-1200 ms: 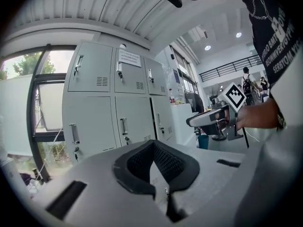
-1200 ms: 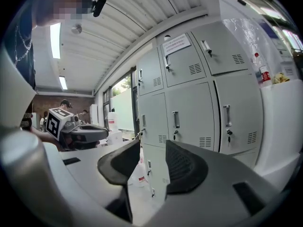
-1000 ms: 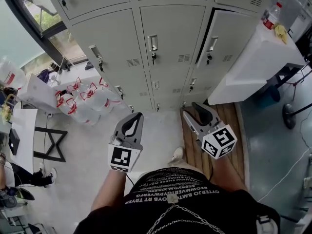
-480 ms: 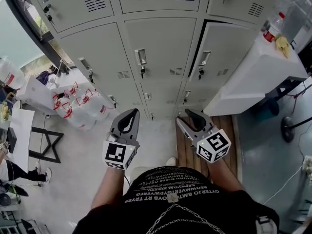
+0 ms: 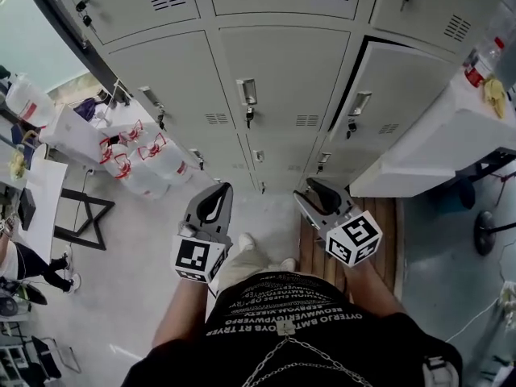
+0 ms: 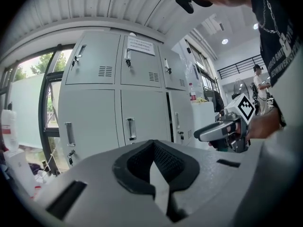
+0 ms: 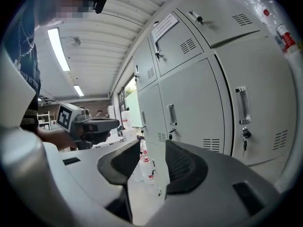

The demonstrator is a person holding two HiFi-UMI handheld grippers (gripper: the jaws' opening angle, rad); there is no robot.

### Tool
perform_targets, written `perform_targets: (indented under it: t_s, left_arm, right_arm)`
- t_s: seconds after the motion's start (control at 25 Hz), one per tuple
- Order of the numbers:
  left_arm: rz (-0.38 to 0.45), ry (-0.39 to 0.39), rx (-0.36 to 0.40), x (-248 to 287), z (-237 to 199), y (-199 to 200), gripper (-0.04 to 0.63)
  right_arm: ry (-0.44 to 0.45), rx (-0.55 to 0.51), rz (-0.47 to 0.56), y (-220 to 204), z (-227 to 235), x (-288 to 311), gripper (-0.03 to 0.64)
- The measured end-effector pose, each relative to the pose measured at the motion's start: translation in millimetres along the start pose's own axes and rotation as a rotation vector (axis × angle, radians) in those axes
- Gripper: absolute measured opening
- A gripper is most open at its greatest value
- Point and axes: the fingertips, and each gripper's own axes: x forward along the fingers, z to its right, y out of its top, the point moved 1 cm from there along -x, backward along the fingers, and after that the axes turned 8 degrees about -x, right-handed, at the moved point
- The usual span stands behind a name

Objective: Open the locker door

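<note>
A person looks steeply down at their own two arms, both bent at the elbow and held out ahead of the waist, each hand holding grey two-jaw tongs. The left tongs (image 5: 221, 190) point forward and slightly right, with a black-and-white marker cube (image 5: 197, 258) at the rear. Their padded tips are clenched together on nothing, leaving only a thin sliver of light lower down between the pads. The right tongs (image 5: 314, 190) point forward and slightly left, level with the left pair and near them. Their pads stand a little apart and hold nothing.

A bank of pale grey metal lockers (image 5: 173, 79) rises ahead of both tongs, well apart from them. The grey locker door with a chrome handle and a key (image 5: 282, 71) stands ahead, between the two tongs, and is closed. The grey neighbouring door (image 5: 403, 95), ahead of the right tongs, shows a dark gap along its left edge.

Ahead and left of the left tongs, clear plastic water jugs with red handles (image 5: 137, 164) sit on the floor against the lockers. To the right of the right tongs is a white surface (image 5: 435, 160) carrying a clear bottle with a red label (image 5: 481, 59). Brown wooden floorboards (image 5: 316, 256) lie below the right tongs.
</note>
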Motion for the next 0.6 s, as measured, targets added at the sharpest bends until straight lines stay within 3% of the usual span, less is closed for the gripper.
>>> perform_targets:
  t_s: [0.2, 0.6]
  left_arm:
    - [-0.016, 0.016, -0.024, 14.3, -21.8, -6.4, -0.003]
    - [-0.004, -0.067, -0.03, 80.4, -63.0, 6.0, -0.003]
  right_arm:
    - [0.011, -0.009, 0.014, 11.2, 10.7, 25.6, 0.158]
    - [-0.009, -0.014, -0.014, 23.2, 40.9, 88.4, 0.159]
